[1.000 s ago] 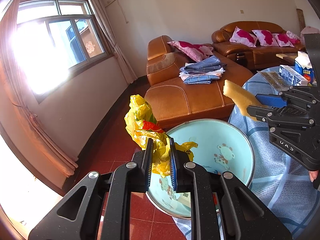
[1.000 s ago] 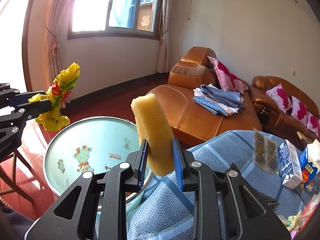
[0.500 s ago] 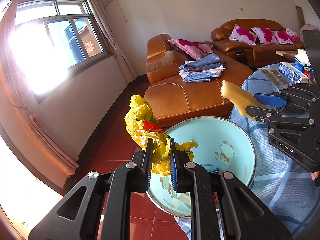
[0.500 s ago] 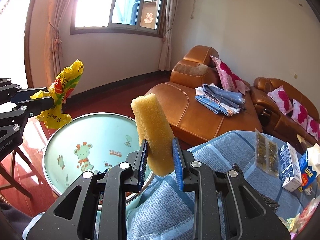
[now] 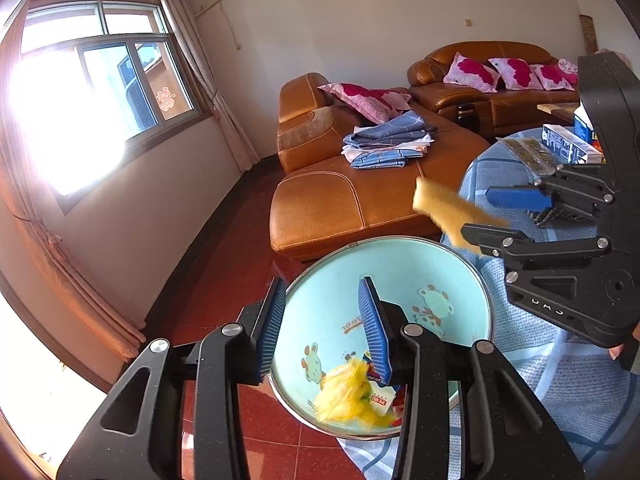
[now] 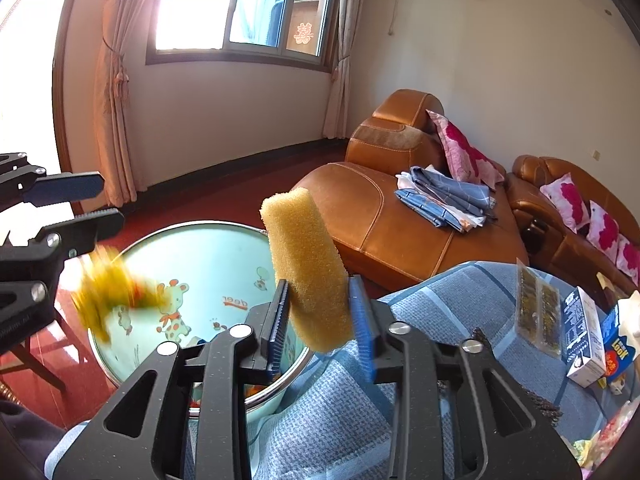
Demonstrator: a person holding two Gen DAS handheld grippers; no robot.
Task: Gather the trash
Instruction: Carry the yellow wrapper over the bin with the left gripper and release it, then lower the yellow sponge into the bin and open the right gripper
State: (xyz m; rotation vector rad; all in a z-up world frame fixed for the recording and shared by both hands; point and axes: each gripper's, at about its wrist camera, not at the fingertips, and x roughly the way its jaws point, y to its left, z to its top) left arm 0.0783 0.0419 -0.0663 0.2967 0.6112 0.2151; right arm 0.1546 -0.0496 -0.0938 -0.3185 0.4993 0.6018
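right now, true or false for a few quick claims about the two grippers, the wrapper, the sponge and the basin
1. The yellow wrapper is clamped in the left gripper. False: the jaws have just been opening, nothing is between them, and the wrapper is blurred over the basin.
2. The sponge is between the right gripper's jaws. True.
3. The basin is blue inside with cartoon animals. True.
4. The sofa is bare. False: folded cloth lies on it.

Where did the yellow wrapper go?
The yellow wrapper is falling, blurred, into the blue cartoon basin just below the left gripper, whose fingers have just opened and hold nothing.
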